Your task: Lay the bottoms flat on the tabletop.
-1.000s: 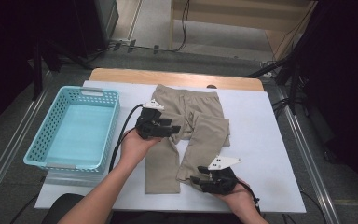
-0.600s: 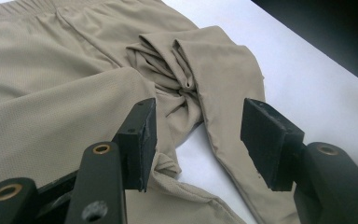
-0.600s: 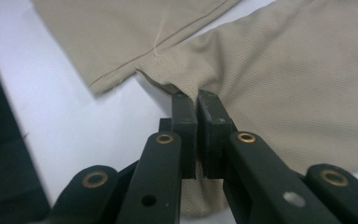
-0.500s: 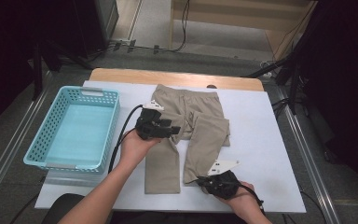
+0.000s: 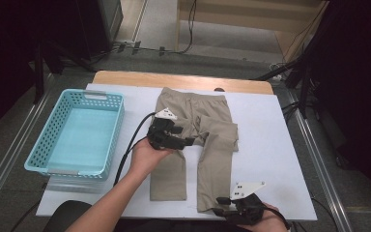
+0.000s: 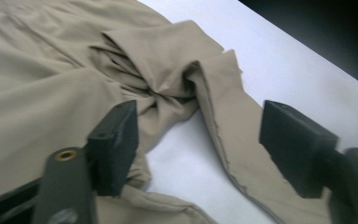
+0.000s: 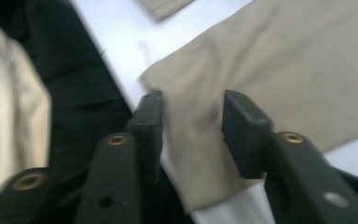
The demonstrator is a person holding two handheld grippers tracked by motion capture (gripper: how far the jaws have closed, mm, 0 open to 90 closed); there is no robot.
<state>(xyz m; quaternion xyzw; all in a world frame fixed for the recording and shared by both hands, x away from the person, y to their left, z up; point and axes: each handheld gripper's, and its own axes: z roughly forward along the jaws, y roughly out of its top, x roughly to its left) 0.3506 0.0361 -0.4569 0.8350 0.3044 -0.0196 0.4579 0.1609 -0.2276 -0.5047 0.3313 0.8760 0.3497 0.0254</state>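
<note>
A: The white table [image 5: 270,145] fills the middle of the high view, and the khaki trousers [image 5: 193,140] lie flat across its centre, waistband toward the top, hems toward the bottom. A turquoise basket [image 5: 43,159] sits at left.

B: What has changed?

A: A second ago the right tongs [image 5: 222,211] were over the right leg's hem; now they sit at the bottom edge, off its corner. Their jaws have just been opening, half wide, hem cloth between them but not pinched.

B: And the left tongs [image 5: 186,141]?

A: Over the bunched crotch, just opened wide, gripping nothing. I judge both grips released, so folding needs a fresh grasp.
</note>
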